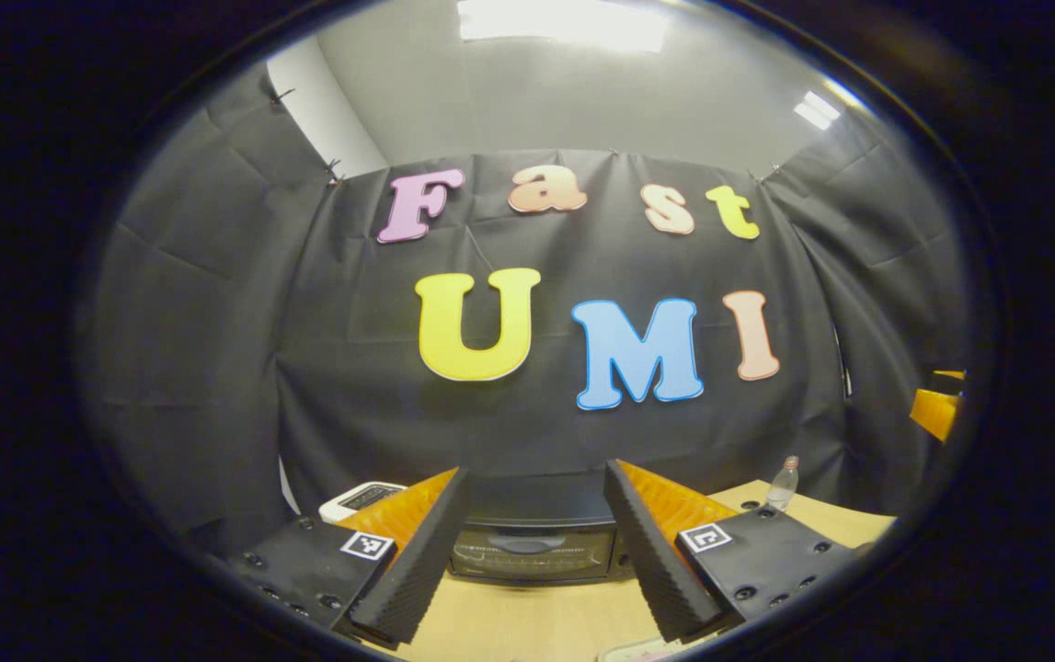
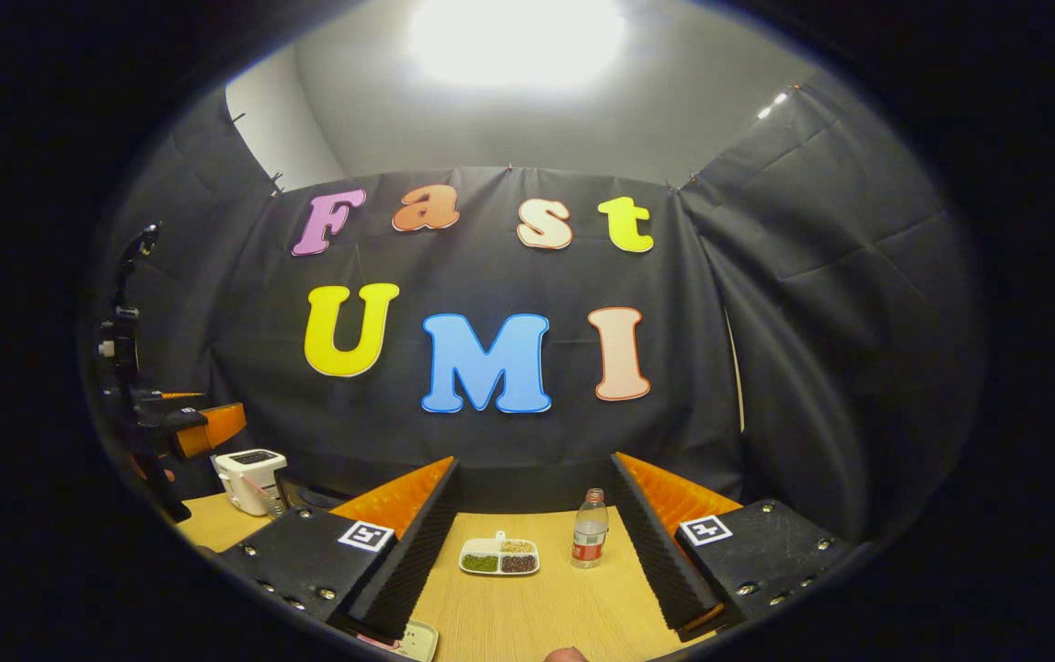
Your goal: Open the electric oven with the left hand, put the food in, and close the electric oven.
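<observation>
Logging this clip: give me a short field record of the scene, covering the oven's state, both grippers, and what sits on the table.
oven: black electric oven, door shut, ahead between the left gripper's fingers
left gripper: open, holding nothing
right gripper: open, holding nothing
food: white divided dish with green, dark and pale fillings, on the table
bottle: clear plastic bottle with red label, upright beside the dish
table: light wooden tabletop
other: white toaster at the table's left
</observation>
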The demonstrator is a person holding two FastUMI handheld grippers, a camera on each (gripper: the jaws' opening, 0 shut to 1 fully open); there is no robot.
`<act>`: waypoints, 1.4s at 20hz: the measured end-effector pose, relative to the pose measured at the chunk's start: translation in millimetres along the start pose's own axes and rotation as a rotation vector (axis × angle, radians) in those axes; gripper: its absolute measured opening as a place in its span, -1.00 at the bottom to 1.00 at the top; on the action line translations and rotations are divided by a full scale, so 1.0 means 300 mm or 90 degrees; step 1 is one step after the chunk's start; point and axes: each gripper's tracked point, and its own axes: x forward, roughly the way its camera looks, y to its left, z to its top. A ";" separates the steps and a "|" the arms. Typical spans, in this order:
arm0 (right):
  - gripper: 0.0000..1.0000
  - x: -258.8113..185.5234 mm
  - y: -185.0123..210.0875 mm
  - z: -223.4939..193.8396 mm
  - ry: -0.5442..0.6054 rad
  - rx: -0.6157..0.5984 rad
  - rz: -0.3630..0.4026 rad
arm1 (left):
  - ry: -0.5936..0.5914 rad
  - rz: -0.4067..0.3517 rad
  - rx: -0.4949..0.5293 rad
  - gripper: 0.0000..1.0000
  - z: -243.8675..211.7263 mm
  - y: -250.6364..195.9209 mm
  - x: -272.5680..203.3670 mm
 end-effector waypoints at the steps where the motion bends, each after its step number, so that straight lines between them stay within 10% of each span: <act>1: 0.94 0.014 0.007 -0.009 0.003 -0.005 -0.009 | 0.008 -0.005 -0.004 1.00 -0.030 0.009 0.050; 16: 0.95 0.142 0.077 -0.155 0.070 -0.044 -0.109 | 0.133 -0.069 0.001 1.00 -0.507 0.048 0.559; 28: 0.94 0.112 0.031 -0.171 0.089 -0.066 -0.146 | 0.211 -0.060 0.005 1.00 -0.759 0.041 0.638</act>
